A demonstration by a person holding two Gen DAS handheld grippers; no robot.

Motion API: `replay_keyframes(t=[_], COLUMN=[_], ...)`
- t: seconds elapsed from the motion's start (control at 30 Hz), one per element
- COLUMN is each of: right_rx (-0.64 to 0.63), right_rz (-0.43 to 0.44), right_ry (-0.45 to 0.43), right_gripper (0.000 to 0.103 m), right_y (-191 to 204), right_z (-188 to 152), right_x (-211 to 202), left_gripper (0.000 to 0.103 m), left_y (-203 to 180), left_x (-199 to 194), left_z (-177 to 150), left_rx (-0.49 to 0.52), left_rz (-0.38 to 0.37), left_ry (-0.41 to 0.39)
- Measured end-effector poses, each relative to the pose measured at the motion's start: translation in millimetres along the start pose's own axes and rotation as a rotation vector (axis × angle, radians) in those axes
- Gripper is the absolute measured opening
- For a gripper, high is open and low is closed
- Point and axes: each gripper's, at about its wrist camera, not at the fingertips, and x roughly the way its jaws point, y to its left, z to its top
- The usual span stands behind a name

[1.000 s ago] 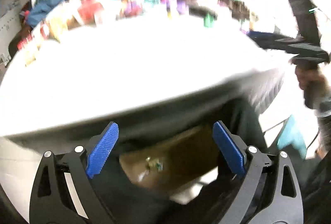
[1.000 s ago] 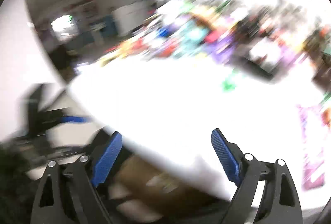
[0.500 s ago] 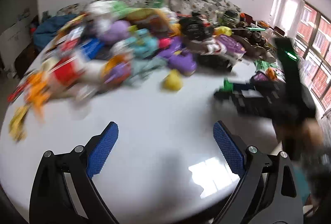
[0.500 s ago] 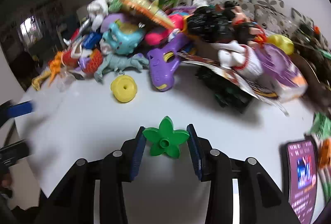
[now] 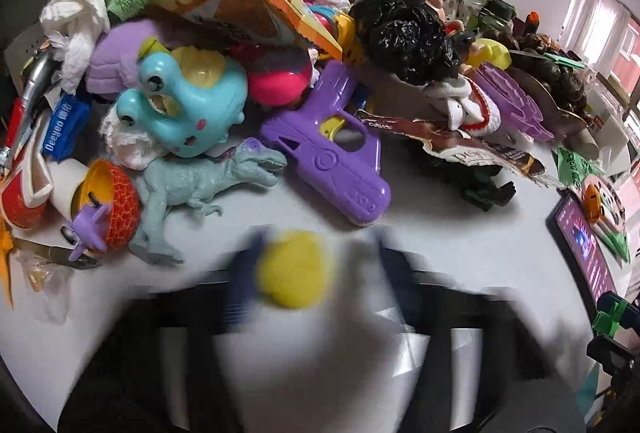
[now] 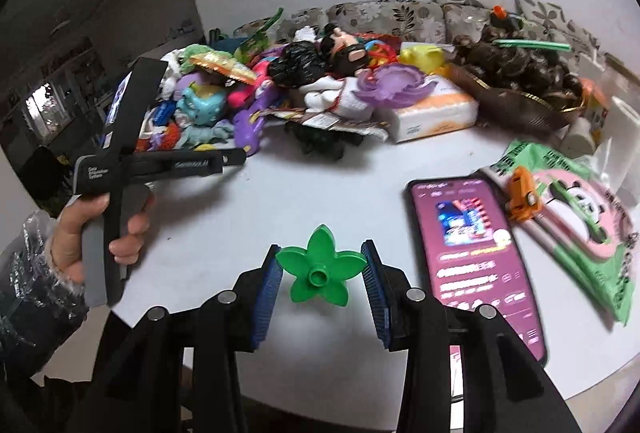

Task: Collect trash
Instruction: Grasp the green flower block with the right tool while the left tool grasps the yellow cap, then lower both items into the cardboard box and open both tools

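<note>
My right gripper [image 6: 322, 275] is shut on a green plastic flower [image 6: 320, 271] and holds it over the white table [image 6: 248, 209]. My left gripper [image 5: 304, 269] is motion-blurred; its fingers stand on either side of a round yellow piece [image 5: 294, 269] on the table [image 5: 460, 245]. Whether they grip it cannot be told. The left gripper also shows in the right wrist view [image 6: 236, 157], reaching toward the pile.
A big pile of toys and wrappers fills the far table: purple toy gun [image 5: 332, 149], grey-blue dinosaur [image 5: 200, 189], blue frog toy [image 5: 188, 101], black bag [image 5: 404, 33], tissue pack [image 6: 432, 109]. A lit phone [image 6: 476, 245] and green panda packet [image 6: 576, 217] lie right.
The right gripper closed on the green flower and lifted it back toward the near edge. The left gripper swung from below the table up to the yellow piece and is closing around it.
</note>
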Motion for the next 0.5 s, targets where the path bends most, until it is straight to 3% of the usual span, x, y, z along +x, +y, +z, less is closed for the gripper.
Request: replay_keyframes(t=[0.07, 0.2, 0.27, 0.37, 0.5], right_rx=[0.001, -0.01, -0.031, -0.088, -0.182], right_rz=[0.032, 0.106, 0.134, 0.213, 0.334], right_ry=[0.003, 0.015, 0.019, 0.025, 0.103], right_gripper=[0.04, 0.04, 0.04, 0.04, 0.04], right_y=[8, 37, 54, 92, 135], right_z=[-3, -7, -10, -27, -69], right_x=[5, 16, 14, -3, -26], left_gripper=[0.027, 0.026, 0.026, 0.026, 0.027], left_y=[9, 17, 19, 25, 23], left_x=[-9, -47, -83, -131, -172], left_z=[-8, -39, -67, -107, -172], left_rx=[-0.027, 0.004, 0.033, 0.042, 0.133], left_rz=[-0.039, 0.027, 0.054, 0.035, 0.042], left_ry=[0.003, -0.058, -0.093, -0.105, -0.066])
